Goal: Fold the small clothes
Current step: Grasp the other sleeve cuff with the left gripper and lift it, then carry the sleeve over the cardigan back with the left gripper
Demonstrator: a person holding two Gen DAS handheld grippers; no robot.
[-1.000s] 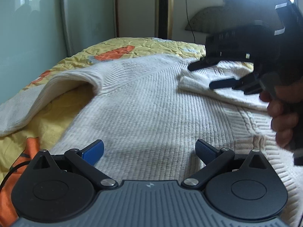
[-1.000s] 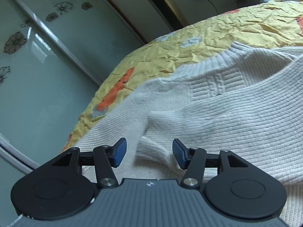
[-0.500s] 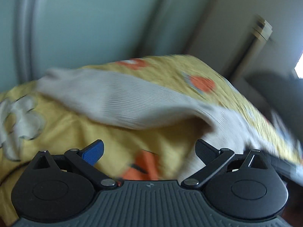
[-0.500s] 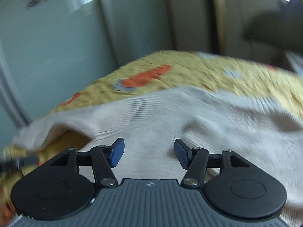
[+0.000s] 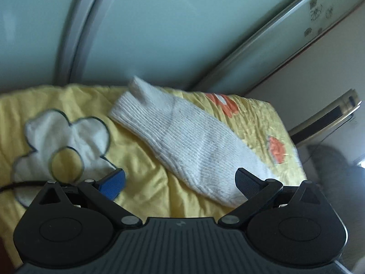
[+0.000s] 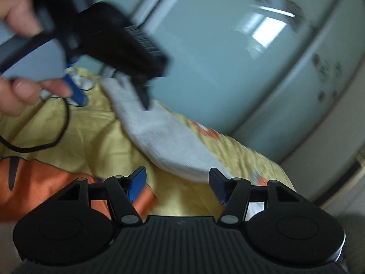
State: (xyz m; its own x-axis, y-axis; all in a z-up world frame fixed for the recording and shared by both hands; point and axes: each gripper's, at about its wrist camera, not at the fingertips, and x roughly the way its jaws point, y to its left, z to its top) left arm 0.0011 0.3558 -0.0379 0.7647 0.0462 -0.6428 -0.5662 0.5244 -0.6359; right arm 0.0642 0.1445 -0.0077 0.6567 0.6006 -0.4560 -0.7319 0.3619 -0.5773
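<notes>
1. Left wrist view: the left gripper [image 5: 180,180] hangs above the bed [image 5: 141,189], its fingers spread wide with nothing between them. A white ribbed sleeve [image 5: 187,146] of knitwear lies slantwise on the yellow bedspread, its cuff at the far left and its near end just beside the right finger [image 5: 247,181]. A white flower print [image 5: 68,134] shows at the left, and pale sliding doors [image 5: 159,27] stand beyond the bed.
2. Right wrist view: the right gripper [image 6: 176,183] has its fingers spread, holding nothing, with the sleeve [image 6: 168,141] running from far left to near right ahead of them. At the upper left a hand [image 6: 16,52] grips the other gripper, whose fingers are parted over the cuff. A black cable [image 6: 54,134] loops over the bedspread.
</notes>
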